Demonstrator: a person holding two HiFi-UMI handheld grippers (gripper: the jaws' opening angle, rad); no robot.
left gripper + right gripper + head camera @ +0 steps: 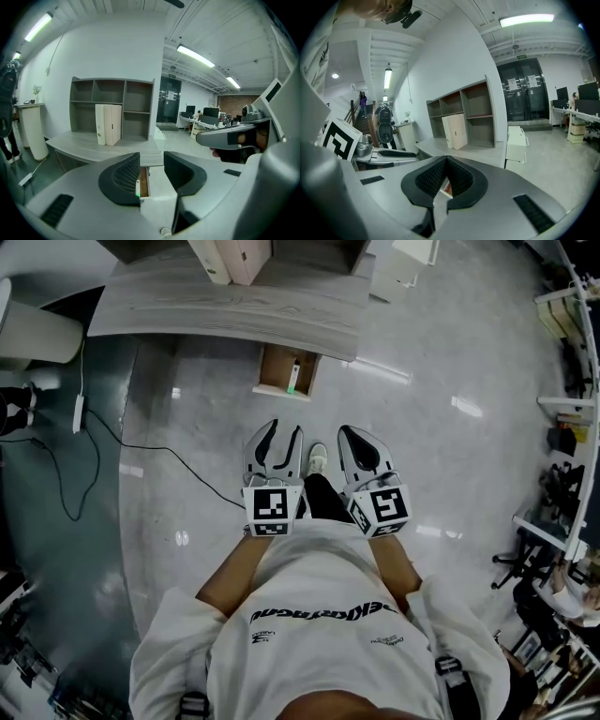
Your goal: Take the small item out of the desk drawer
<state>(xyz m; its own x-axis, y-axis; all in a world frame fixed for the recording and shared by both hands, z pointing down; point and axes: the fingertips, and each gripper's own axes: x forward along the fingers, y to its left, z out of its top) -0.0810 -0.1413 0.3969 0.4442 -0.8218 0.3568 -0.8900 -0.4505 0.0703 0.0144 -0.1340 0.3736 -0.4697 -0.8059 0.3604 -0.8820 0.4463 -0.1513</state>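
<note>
The grey wooden desk (225,301) stands ahead of me, and its small wooden drawer (279,369) is pulled out over the floor. A small white item with a green end (293,377) lies in the drawer at its right side. My left gripper (278,441) is held at waist height, well short of the drawer, with its jaws apart and empty. In the left gripper view the drawer (144,183) and the item's green end (138,190) show between the jaws of the left gripper (151,160). My right gripper (362,448) hangs beside it, shut on nothing; its dark pads (433,176) meet at the tips.
White binders (231,257) stand on the desk in front of an open shelf unit (112,105). A black cable (89,442) runs over the floor at the left, near a white cylinder (36,334). A white cabinet (401,268) stands to the right of the desk. Racks and chairs (553,493) line the right side.
</note>
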